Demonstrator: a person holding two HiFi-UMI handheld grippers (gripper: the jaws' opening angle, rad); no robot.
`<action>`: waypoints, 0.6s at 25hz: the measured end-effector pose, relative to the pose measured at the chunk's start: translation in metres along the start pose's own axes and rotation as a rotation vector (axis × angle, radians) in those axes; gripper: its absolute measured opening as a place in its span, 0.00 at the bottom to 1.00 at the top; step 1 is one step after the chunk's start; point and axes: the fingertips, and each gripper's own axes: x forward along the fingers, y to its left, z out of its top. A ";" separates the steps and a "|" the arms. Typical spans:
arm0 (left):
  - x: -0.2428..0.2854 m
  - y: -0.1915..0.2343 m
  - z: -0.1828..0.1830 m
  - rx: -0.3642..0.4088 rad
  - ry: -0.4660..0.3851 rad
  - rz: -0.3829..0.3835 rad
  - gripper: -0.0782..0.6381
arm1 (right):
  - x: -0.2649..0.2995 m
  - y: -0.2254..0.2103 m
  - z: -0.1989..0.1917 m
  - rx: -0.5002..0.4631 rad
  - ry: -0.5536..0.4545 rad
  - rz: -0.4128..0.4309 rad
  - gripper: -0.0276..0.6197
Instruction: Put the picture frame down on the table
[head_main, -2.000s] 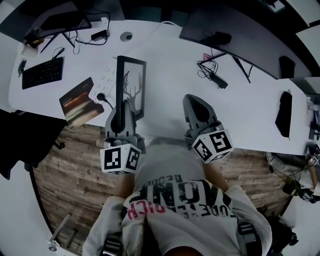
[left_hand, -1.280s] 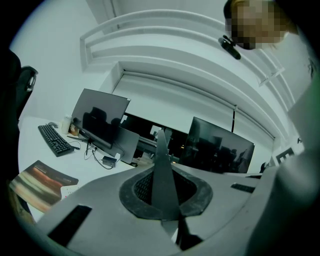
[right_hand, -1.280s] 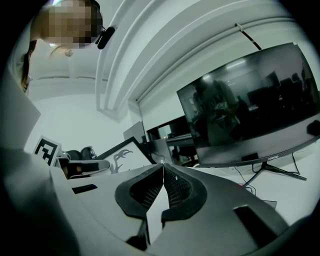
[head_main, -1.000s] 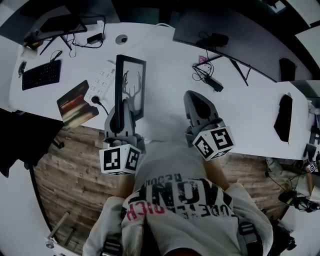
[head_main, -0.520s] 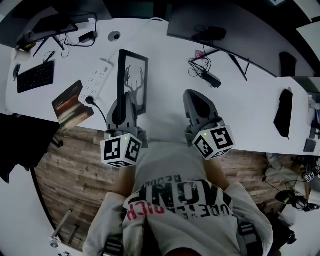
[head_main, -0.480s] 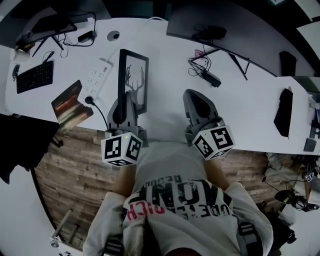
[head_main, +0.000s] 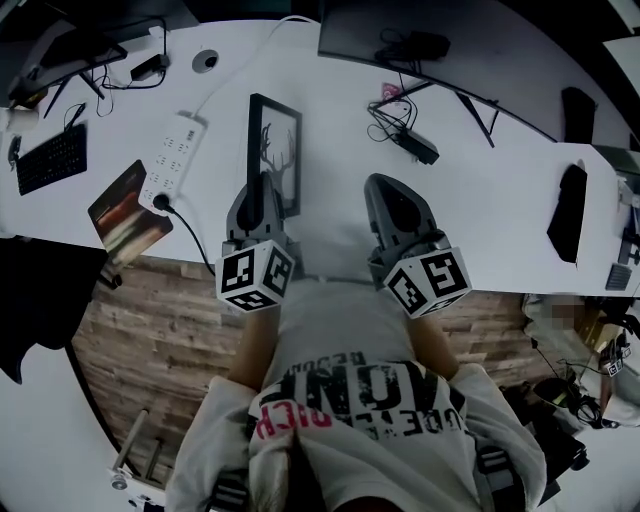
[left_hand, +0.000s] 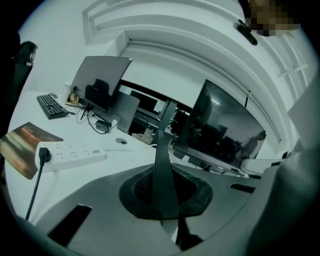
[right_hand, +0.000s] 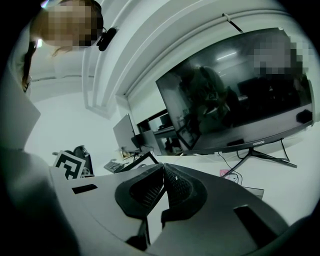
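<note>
In the head view, the left gripper (head_main: 262, 190) was clamped on the near edge of the frame (head_main: 273, 148), a black one with an antler print. The frame ran off toward 12 o'clock from the jaws, over the white table (head_main: 330, 215). I could not tell whether it touched the table. A power strip (head_main: 170, 160) lay at 10 o'clock from that gripper, a book (head_main: 125, 208) at 9 o'clock and a keyboard (head_main: 50, 158) farther out. The right gripper (head_main: 388, 192) sat at 3 o'clock from the left one, apart from the frame.

In the left gripper view, the pads (left_hand: 192, 187) pressed on the frame (left_hand: 163, 165), seen edge-on and nearly upright. The strip (left_hand: 70, 152) was at 9 o'clock and a monitor (left_hand: 220, 130) at 1 o'clock.

In the right gripper view, the right gripper (right_hand: 162, 185) had its jaws together with nothing between them. The frame (right_hand: 131, 161) showed at 10 o'clock, with the monitor (right_hand: 240, 95) at 1 o'clock.
</note>
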 end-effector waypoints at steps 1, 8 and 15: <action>0.003 0.001 -0.004 -0.003 0.008 0.004 0.13 | 0.000 -0.002 -0.001 0.002 0.004 -0.002 0.05; 0.014 0.003 -0.021 -0.023 0.051 0.018 0.13 | 0.003 -0.009 -0.006 0.014 0.027 -0.010 0.05; 0.022 0.004 -0.033 -0.042 0.076 0.024 0.13 | 0.006 -0.012 -0.011 0.023 0.042 -0.015 0.05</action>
